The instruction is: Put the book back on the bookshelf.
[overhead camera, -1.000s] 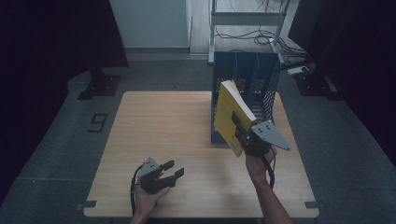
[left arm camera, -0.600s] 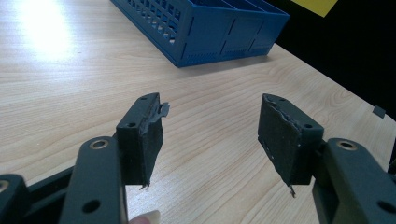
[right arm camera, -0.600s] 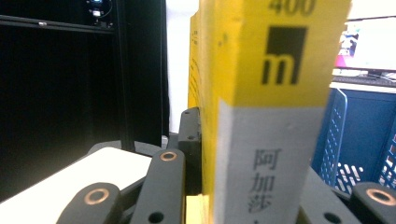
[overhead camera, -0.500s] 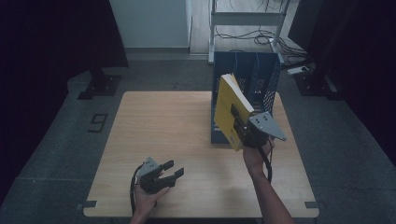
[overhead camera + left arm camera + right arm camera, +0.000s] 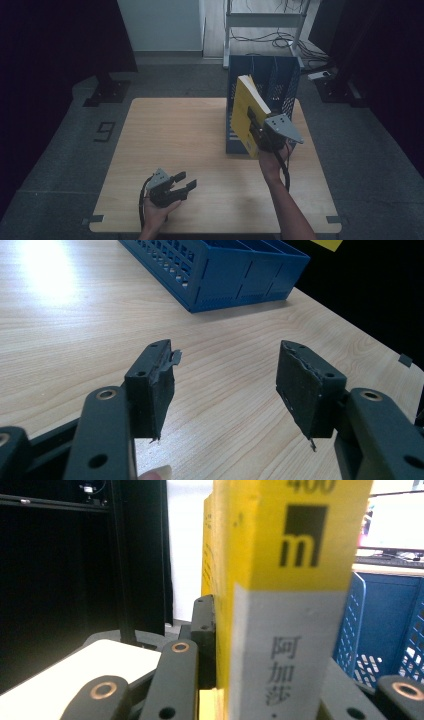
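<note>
While the left gripper (image 5: 181, 183) just sits low on the near part of the wooden table (image 5: 175, 130) with its jaws spread wide and nothing between them, the right gripper (image 5: 256, 131) has its jaws clamped on a yellow book (image 5: 245, 112) and is holding it up off the table. In the right gripper view the book (image 5: 280, 580) stands upright between the fingers (image 5: 202, 630), spine facing the camera, yellow up top with a black logo block and a grey band lower down with Chinese characters on it. One black finger presses flat on the cover at the left of the spine; the other one is mostly hidden behind the book, so I'm only guessing it presses the far cover the same way.

From the high view the book is tilted a bit, top leaning away from the hand, and it hangs right in front of the blue file rack (image 5: 280, 82), which stands just past the fingertips at the far right of the table. Bottom edge of the book looks like it's over the rack's near lip, touching or not I can't tell from up there. The rack (image 5: 385, 630) also peeks out to the right of the spine in the right gripper view, perforated blue wall, very close.

In the left gripper view the pads (image 5: 155, 385) are worn and a bit ragged at the edges, bare wood grain between them, and the same blue rack (image 5: 225, 270) lies well ahead of the fingertips, far from that hand
</note>
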A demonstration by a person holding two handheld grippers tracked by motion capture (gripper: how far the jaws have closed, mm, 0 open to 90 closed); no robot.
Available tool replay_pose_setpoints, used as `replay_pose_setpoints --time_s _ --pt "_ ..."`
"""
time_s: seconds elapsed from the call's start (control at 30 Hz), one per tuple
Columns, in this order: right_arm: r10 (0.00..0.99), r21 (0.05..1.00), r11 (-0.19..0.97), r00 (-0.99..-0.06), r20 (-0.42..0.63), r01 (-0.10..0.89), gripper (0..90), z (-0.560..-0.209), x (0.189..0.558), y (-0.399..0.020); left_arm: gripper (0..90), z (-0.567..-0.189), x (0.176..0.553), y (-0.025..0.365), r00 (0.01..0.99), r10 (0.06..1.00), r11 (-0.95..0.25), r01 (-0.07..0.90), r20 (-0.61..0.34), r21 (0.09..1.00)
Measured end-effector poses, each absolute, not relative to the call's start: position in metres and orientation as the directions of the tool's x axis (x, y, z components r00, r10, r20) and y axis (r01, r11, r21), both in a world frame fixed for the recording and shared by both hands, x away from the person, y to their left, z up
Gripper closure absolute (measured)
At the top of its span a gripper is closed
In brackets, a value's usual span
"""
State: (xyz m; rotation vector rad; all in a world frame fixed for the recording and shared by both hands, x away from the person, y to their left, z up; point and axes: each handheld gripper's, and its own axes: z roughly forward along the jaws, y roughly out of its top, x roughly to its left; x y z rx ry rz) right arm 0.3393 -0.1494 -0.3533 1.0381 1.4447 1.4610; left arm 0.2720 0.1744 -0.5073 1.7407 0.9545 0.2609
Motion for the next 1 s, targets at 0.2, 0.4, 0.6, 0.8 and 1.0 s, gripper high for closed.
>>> replay_pose_setpoints --time_s 0.2,0.4,0.6,0.8,1.0 --pt "0.949 1.000 -0.006 -0.316 0.006 0.000 74.7 -0.353 0.345 -0.151 40.4 -0.507 0.272 0.175 0.651 0.706 -0.091 0.472 -0.277 0.877" --pt "0.953 1.000 -0.001 -0.305 0.003 0.005 74.7 -0.350 0.352 -0.151 40.4 -0.507 0.272 0.175 0.650 0.707 -0.092 0.474 -0.278 0.876" --pt "0.953 1.000 -0.012 -0.303 0.012 0.001 74.7 -0.346 0.359 -0.149 40.4 -0.507 0.272 0.176 0.649 0.708 -0.088 0.474 -0.279 0.876" --pt "0.956 1.000 0.000 -0.295 0.001 0.004 74.7 -0.344 0.366 -0.146 40.4 -0.507 0.273 0.177 0.648 0.708 -0.085 0.474 -0.282 0.876" --pt "0.958 1.000 0.003 -0.288 0.001 0.014 74.7 -0.346 0.373 -0.143 40.4 -0.507 0.272 0.176 0.648 0.708 -0.086 0.474 -0.281 0.876"
